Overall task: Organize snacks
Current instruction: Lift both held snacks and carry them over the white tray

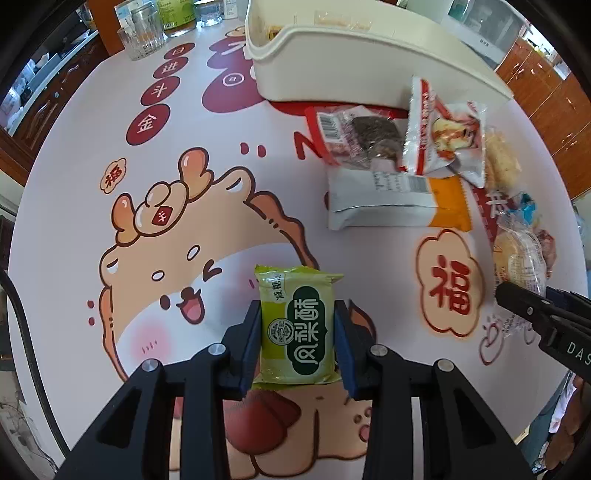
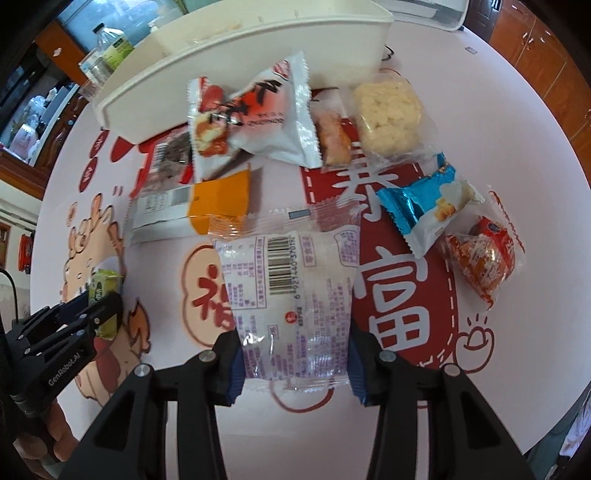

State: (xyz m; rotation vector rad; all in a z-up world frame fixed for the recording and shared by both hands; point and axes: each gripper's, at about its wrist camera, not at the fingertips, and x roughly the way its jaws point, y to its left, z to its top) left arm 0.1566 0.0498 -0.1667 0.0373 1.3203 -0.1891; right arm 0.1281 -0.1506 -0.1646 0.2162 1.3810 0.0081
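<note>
My left gripper [image 1: 297,314] is shut on a green snack packet [image 1: 297,325] and holds it above the table; both also show at the left of the right wrist view [image 2: 101,291]. My right gripper [image 2: 293,347] is shut on a clear white packet with a barcode [image 2: 291,288], held over the tablecloth; it shows at the right edge of the left wrist view [image 1: 524,258]. A cream plastic bin [image 1: 332,66] stands at the far side of the table [image 2: 236,48]. Loose snacks lie before it: a red-and-white packet [image 2: 255,114], a grey-and-orange packet [image 1: 395,199], a dark seaweed packet [image 1: 362,136].
A rice cracker pack [image 2: 388,114], a blue packet [image 2: 424,210], a red packet [image 2: 480,258] and a small orange snack [image 2: 332,140] lie at the right. Glass jars and bottles [image 1: 147,29] stand at the far left. Wooden cabinets [image 1: 546,92] surround the round table.
</note>
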